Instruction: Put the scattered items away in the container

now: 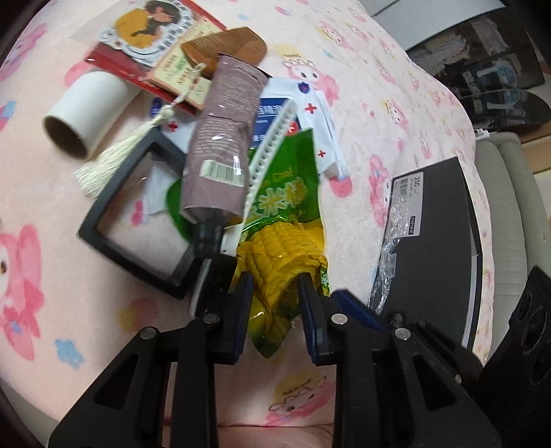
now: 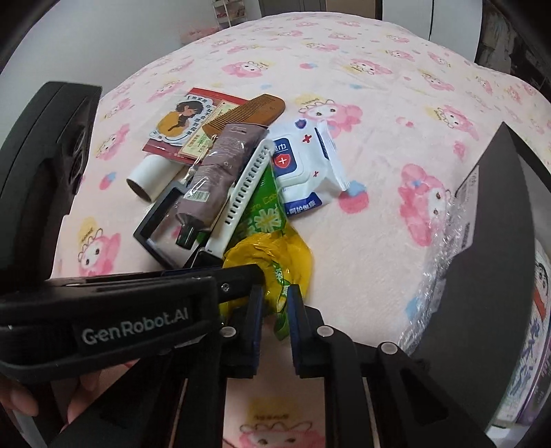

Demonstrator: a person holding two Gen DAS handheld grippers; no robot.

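A green and yellow corn package (image 1: 286,241) lies at the near end of a pile on the pink blanket (image 1: 378,86). My left gripper (image 1: 275,287) is shut on the cob end, one finger on each side. In the right wrist view the corn package (image 2: 272,251) sits just ahead, and my right gripper (image 2: 275,301) stands narrowly shut on its crumpled green tail. The left gripper (image 2: 241,275) reaches in from the left to the same package. A black box (image 1: 434,241), edged with bubble wrap, sits to the right; the right wrist view shows the black box (image 2: 489,241) too.
The pile holds a brown tube (image 1: 224,138), a white slotted comb (image 1: 272,144), a wooden comb (image 1: 234,44), a wipes pack (image 1: 310,103), a black frame (image 1: 137,224), a white roll (image 1: 86,107), a red card (image 1: 148,31) and a tassel (image 1: 103,165). A hand (image 2: 20,410) holds the left gripper.
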